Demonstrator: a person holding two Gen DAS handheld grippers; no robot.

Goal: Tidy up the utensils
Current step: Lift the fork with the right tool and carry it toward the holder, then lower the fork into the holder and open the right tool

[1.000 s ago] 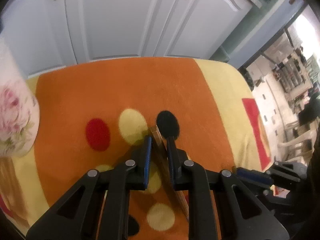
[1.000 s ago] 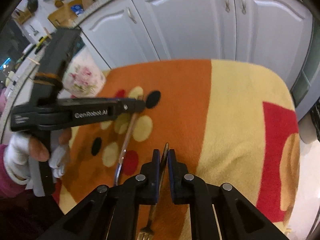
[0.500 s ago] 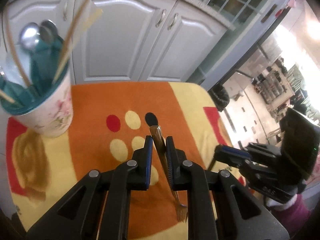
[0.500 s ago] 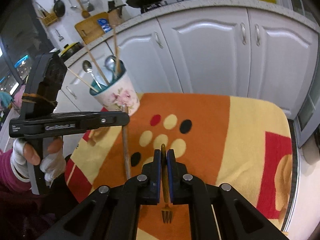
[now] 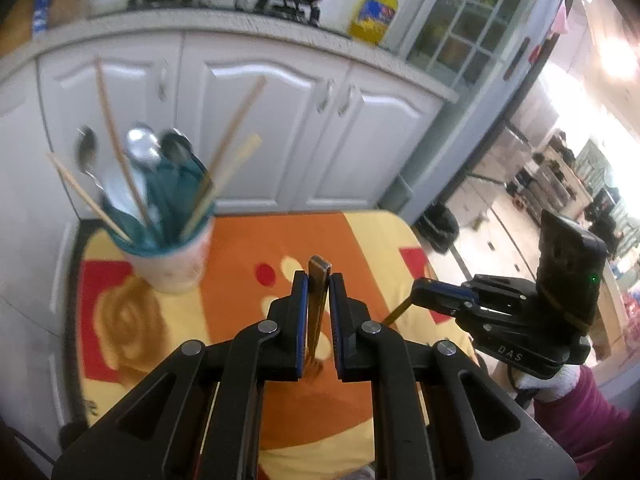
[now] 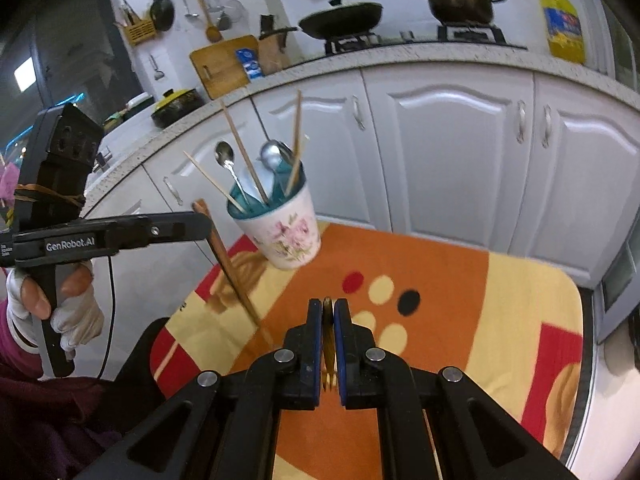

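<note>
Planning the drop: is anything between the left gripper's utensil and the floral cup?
Nothing visible stands between the left gripper, shut on a wood-handled utensil, and the white floral cup. Only chopsticks and metal spoons already crowd its mouth.

A small table (image 6: 560,412) stands before white cabinets, covered by an orange and yellow cloth (image 6: 444,280) with red patches and red, cream and black dots. A flowered cup (image 6: 288,236) of utensils stands on the cloth near its back left corner.
</note>
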